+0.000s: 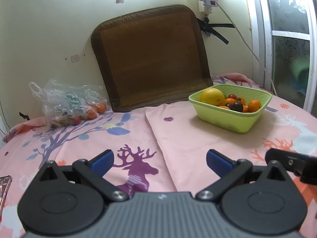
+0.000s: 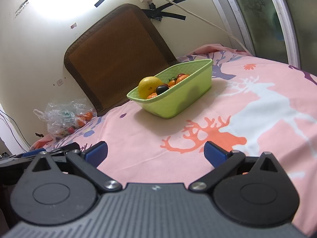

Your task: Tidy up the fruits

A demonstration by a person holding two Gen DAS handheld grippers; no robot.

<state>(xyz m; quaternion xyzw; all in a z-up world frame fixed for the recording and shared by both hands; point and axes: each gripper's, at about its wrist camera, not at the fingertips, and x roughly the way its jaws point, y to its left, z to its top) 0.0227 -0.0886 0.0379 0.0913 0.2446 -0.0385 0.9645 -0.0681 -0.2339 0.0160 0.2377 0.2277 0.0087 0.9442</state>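
- A bed (image 1: 178, 130) is covered by a pink sheet printed with deer and trees; everything else is carried on it.
- A brown mat (image 1: 150, 57) is leaned against the cream wall at the back of the bed.
- A window (image 1: 287, 39) with patterned glass is seen at the right edge in both views.
- The left gripper (image 1: 159, 158) is held low over the sheet, above a purple deer print; its blue fingers (image 1: 103, 161) are spread wide and nothing is held between them.
- The right gripper (image 2: 155, 153) is held low over the sheet near an orange deer print; its jaws are likewise spread wide and empty.
- A green basket (image 1: 233, 117) is set on the sheet, right of the mat's lower corner and well apart from both grippers.
- A clear bag (image 1: 65, 103) is placed at the back left of the bed, just beside the mat; small orange and red fruits are seen through the plastic.
- A cable (image 1: 243, 45) is run down the wall from a taped power strip (image 1: 208, 0).
- A large yellow citrus (image 1: 212, 96) is laid at the left end of the basket.
- Tangerines (image 1: 254, 105) and dark plums (image 1: 237, 106) are piled beside the citrus inside the basket; the exact number cannot be told.
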